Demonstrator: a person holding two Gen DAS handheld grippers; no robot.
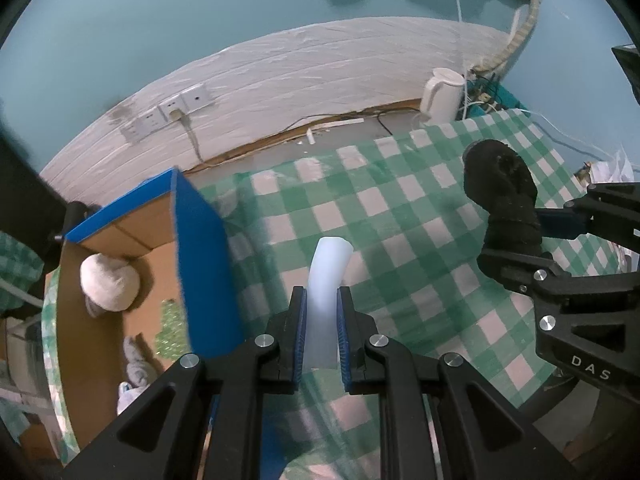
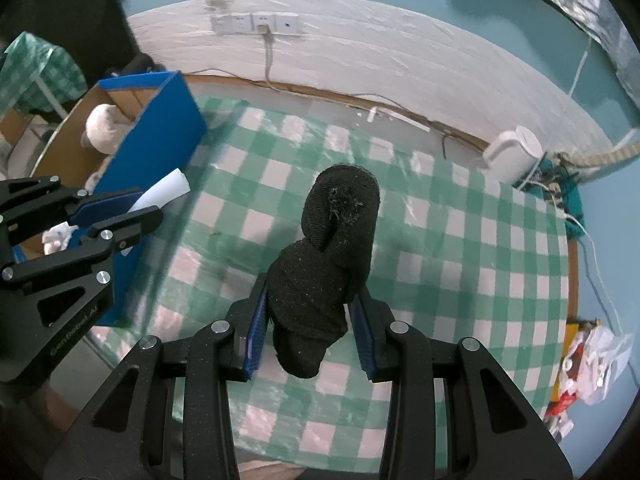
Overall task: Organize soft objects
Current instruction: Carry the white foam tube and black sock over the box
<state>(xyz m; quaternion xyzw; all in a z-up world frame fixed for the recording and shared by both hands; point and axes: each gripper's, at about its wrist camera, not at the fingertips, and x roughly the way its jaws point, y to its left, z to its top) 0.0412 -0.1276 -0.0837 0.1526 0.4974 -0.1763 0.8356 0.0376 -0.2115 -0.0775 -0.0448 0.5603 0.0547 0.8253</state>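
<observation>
A: Nearest the lens, the left hand-held gripper (image 1: 322,332) is clenched on a pale, translucent white strip (image 1: 326,280). The blue pads (image 1: 301,336) press it flat near its lower end, and the free end curls up past the fingertips.

B: So it is soft?

A: It looks so to me. It bends under its own weight yet keeps a curve, so I judge it light and rubbery, and perhaps a little slick. A hold low on the strip, as now, seems sound; a hold at the tip would let it flop.

B: And the other hand?

A: The right hand-held gripper (image 2: 310,320) is grasping a black rolled sock (image 2: 334,256). The jaws stand partly apart because the bundle fills them. It is fuzzy and squashy, and I would guess light and not fragile. The grip sits on the thick lower fold, while the rounded upper end stands free above.

B: Where are they relative to the blue cardboard box (image 1: 200,256)?

A: Both are held above the checked bench (image 2: 460,240), to the right of the box: the strip just beside its blue wall, the sock further right. Inside the box lie a cream bundle (image 1: 110,286) and some smaller soft pieces.

B: Any risk?

A: The strip may slip, I think.
</observation>
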